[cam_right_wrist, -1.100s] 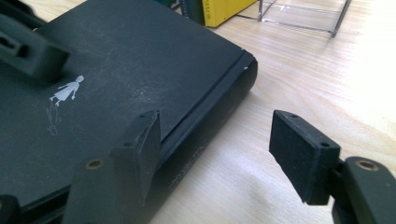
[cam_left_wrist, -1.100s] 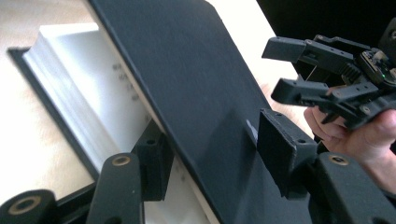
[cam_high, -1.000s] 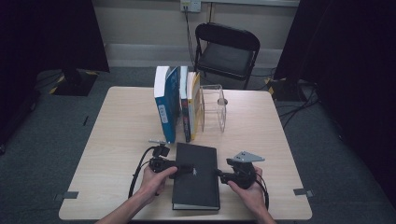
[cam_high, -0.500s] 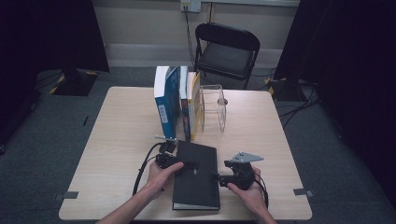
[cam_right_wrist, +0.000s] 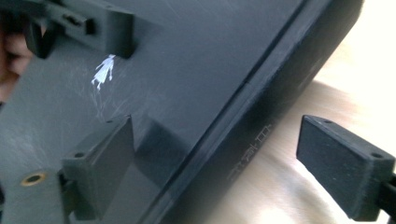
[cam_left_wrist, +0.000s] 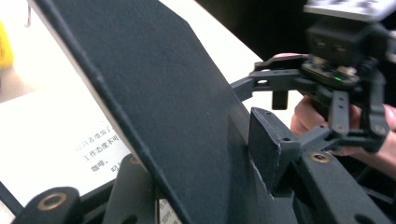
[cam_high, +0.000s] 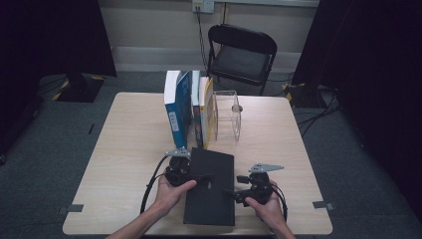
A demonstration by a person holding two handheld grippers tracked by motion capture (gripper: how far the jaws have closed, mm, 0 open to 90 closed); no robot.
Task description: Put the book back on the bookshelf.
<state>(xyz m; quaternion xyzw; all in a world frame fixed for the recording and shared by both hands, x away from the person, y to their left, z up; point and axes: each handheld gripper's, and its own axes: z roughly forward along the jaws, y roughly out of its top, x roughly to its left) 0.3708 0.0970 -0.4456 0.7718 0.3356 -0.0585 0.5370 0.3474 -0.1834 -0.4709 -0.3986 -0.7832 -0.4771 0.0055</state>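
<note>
Black book (cam_high: 210,186) lies at the table's (cam_high: 124,149) near edge. Printed page text is seen, unreadable. Cover is pinched and now lifted by left gripper (cam_high: 201,177); right gripper (cam_high: 230,191) has just been opened, spine between its jaws, unclamped.

The black book (cam_left_wrist: 177,116) runs off the top and bottom edges of the left gripper view, hiding most of the printed page (cam_left_wrist: 56,140) between the fingers (cam_left_wrist: 273,144). That print is too blurred to read. Spine lettering (cam_right_wrist: 250,154) between the right fingers is illegible.
</note>
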